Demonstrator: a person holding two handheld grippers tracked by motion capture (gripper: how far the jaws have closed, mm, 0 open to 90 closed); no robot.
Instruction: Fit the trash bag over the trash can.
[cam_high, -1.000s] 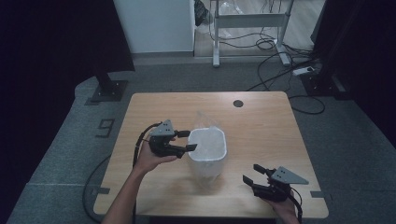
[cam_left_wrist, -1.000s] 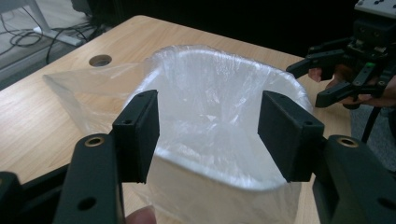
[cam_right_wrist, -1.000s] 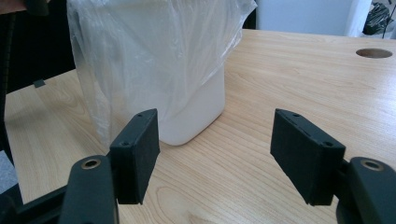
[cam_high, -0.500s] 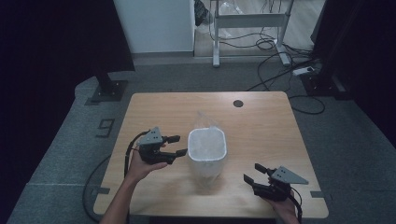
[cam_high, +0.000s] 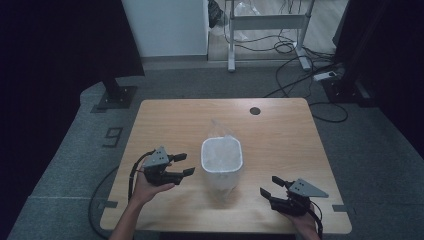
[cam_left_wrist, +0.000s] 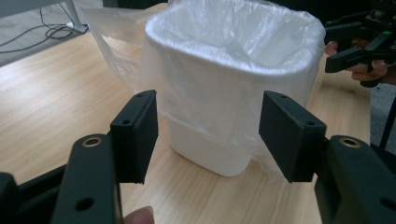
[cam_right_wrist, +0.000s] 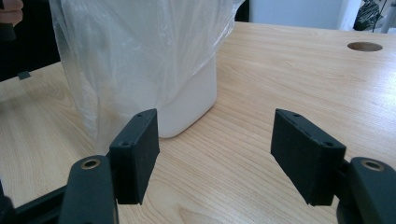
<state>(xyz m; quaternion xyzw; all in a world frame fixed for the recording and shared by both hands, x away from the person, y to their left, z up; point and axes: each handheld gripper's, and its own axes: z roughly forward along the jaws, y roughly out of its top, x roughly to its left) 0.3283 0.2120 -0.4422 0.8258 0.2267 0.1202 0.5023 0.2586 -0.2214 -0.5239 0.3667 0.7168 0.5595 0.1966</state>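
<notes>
A small white bin (cam_high: 221, 160) lined with a clear plastic bag (cam_left_wrist: 233, 42) stands upright in the middle of the wooden table (cam_high: 280, 135). The bag hangs over the rim and down the sides. My left gripper (cam_high: 184, 165) is to the left of the bin, a short gap away, jaws open and empty; its own view looks at the bin (cam_left_wrist: 210, 149) between its pads. My right gripper (cam_high: 270, 186) rests near the table's front right, open and empty, facing the bin (cam_right_wrist: 191, 102) and the loose bag (cam_right_wrist: 130, 56).
A round cable hole (cam_high: 255, 110) sits at the table's far edge. Beyond the table are a white panel, a metal stand (cam_high: 267, 22) and cables on the grey floor. A black stand base (cam_high: 117, 95) lies at the far left.
My left gripper has drawn back from the bin's rim to the left and lower, toward the table's front. The bin, the bag and the right gripper have stayed put.
</notes>
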